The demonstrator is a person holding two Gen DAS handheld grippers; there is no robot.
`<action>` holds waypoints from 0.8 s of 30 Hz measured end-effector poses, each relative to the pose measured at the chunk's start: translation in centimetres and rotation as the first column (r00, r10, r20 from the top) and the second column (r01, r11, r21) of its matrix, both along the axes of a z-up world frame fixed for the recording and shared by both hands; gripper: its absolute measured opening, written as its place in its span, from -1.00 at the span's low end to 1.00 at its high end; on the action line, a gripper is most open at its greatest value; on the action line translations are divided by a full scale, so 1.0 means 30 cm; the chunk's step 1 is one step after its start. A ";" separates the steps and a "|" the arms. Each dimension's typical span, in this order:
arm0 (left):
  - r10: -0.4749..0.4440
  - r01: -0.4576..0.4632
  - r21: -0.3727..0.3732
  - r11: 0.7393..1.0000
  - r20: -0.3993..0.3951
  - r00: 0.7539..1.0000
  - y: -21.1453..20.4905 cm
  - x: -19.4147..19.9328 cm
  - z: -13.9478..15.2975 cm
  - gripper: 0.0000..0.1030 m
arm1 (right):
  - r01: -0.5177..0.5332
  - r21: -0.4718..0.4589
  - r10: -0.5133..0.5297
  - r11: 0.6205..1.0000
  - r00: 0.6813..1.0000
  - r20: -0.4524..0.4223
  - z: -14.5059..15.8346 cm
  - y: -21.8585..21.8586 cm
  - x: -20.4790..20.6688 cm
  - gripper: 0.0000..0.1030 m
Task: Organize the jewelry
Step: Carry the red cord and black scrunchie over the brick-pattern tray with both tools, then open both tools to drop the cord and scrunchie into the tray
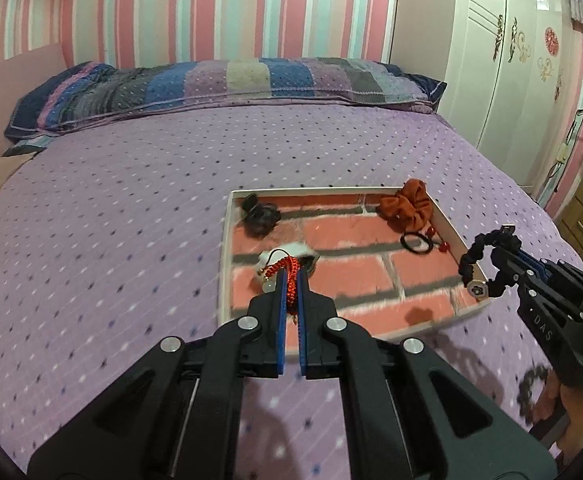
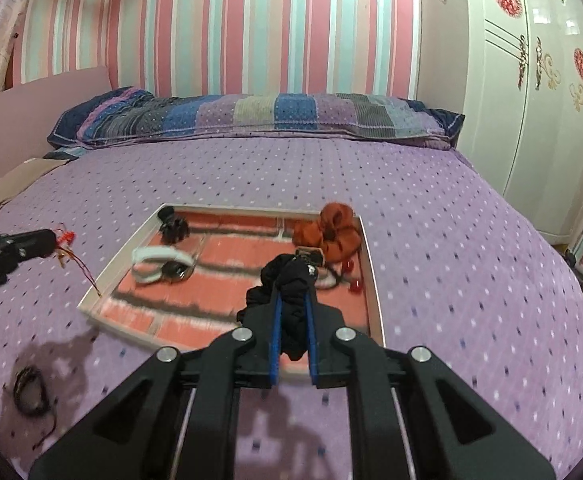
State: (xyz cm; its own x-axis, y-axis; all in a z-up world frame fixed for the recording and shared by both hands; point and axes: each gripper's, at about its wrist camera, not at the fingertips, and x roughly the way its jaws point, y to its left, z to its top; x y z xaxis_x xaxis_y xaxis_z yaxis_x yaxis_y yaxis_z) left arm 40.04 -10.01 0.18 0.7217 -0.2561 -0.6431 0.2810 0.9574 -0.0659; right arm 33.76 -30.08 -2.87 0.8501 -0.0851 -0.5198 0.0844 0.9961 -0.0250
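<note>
My left gripper point(image 1: 291, 280) clamps a red beaded bracelet point(image 1: 287, 272); my right gripper point(image 2: 291, 300) clamps a black scrunchie point(image 2: 291, 292). I hold both above the tray point(image 1: 224, 248) on the bed point(image 1: 111, 220). Inside it lie an orange scrunchie point(image 1: 405, 204), a black hair tie point(image 1: 415, 242), a white band point(image 2: 159, 258) and a dark clip point(image 1: 259, 214). Another bracelet point(image 2: 31, 394) lies outside on open purple cover.

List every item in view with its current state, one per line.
Left gripper: shut on the red beaded bracelet.
Right gripper: shut on the black fabric scrunchie.
Shallow brick-patterned tray: open, lying on the purple bedspread.
Orange scrunchie: in the tray's corner.
Dark bracelet: outside the tray, on the bedspread.
</note>
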 end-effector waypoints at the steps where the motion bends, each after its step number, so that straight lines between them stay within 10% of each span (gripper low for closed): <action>1: -0.002 0.001 -0.006 1.000 -0.013 1.000 -0.020 0.037 -0.008 -0.95 | 0.001 0.002 -0.001 1.000 1.000 -0.002 0.000 -0.005 0.027 -0.79; 24: 0.058 -0.026 0.142 0.989 -0.224 0.973 -0.334 0.562 -0.314 -0.94 | 0.080 -0.018 -0.083 0.997 0.967 -0.240 -0.223 -0.197 0.432 -0.79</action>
